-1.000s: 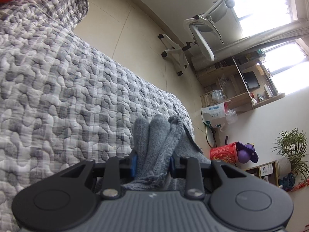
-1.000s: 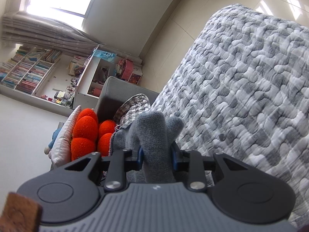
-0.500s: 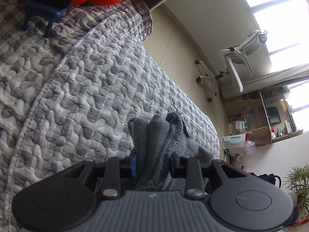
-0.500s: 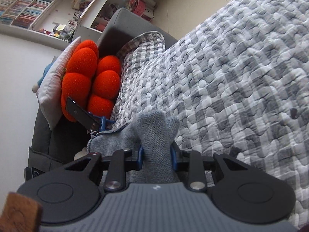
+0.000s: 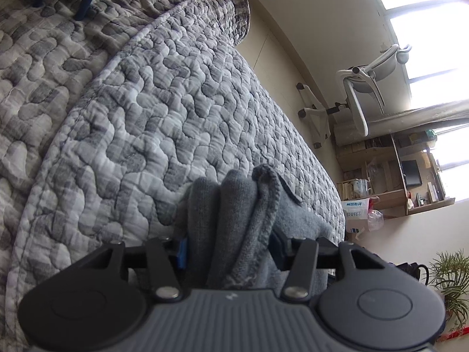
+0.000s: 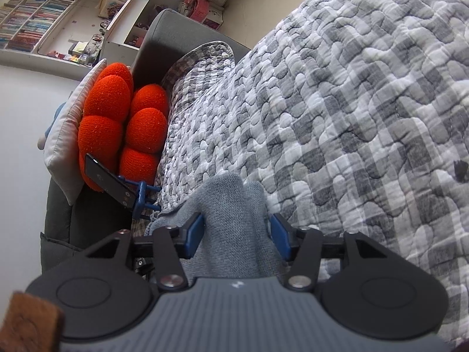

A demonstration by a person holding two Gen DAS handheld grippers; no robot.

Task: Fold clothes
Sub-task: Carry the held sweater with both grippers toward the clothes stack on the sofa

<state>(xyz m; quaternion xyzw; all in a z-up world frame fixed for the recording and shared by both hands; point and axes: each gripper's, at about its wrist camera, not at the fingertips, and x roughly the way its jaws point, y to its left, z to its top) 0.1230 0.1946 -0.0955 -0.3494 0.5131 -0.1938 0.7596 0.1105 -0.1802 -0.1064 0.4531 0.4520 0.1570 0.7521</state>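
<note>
A grey knit garment (image 5: 231,205) lies bunched between the fingers of my left gripper (image 5: 228,249), low over the grey quilted cover (image 5: 132,117). The jaws stand parted, and the cloth fills the gap loosely. In the right wrist view another fold of the same grey garment (image 6: 231,205) sits between the blue pads (image 6: 195,231) of my right gripper (image 6: 237,234). These jaws are also spread, with a thin gap on the right side. The rest of the garment is hidden under both grippers.
The quilt (image 6: 351,102) covers a grey sofa (image 6: 164,38). An orange bobble cushion (image 6: 123,123) and a phone on a blue stand (image 6: 108,182) sit at the back. A white office chair (image 5: 360,94), shelves (image 5: 395,176) and a plant (image 5: 448,275) stand beyond the sofa edge.
Both grippers have tipped down toward the quilt with the garment. In the last half second both pairs of fingers spread apart, loosening their hold on the cloth.
</note>
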